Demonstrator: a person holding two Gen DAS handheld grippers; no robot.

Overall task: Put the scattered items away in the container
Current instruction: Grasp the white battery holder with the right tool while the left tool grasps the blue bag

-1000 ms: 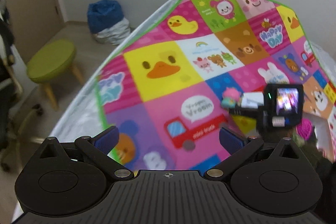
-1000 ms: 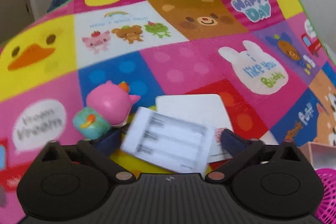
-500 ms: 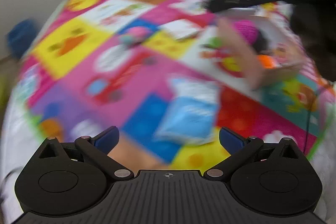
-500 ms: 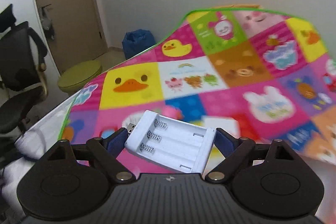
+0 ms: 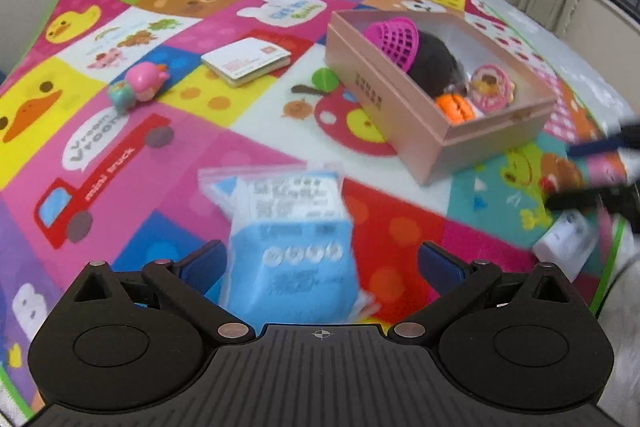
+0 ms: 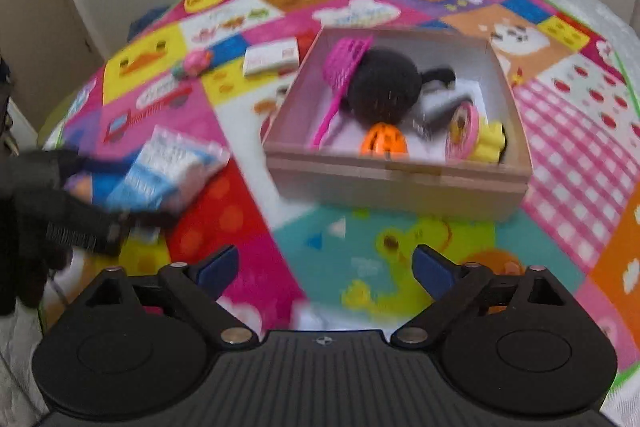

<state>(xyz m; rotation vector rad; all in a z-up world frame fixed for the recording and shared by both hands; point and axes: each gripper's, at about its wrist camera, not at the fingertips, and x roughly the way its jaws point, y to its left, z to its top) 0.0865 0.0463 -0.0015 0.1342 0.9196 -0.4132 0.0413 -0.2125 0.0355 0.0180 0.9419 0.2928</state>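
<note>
the left gripper (image 5: 320, 263) has dropped over the blue-and-white plastic packet (image 5: 288, 235), jaws spread astride it; the right gripper (image 6: 326, 265), empty, is opening.

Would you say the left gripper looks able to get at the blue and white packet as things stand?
Probably yes. The left gripper is open, with the blue and white packet lying flat on the mat between its fingers, and nothing lies over it.
</note>
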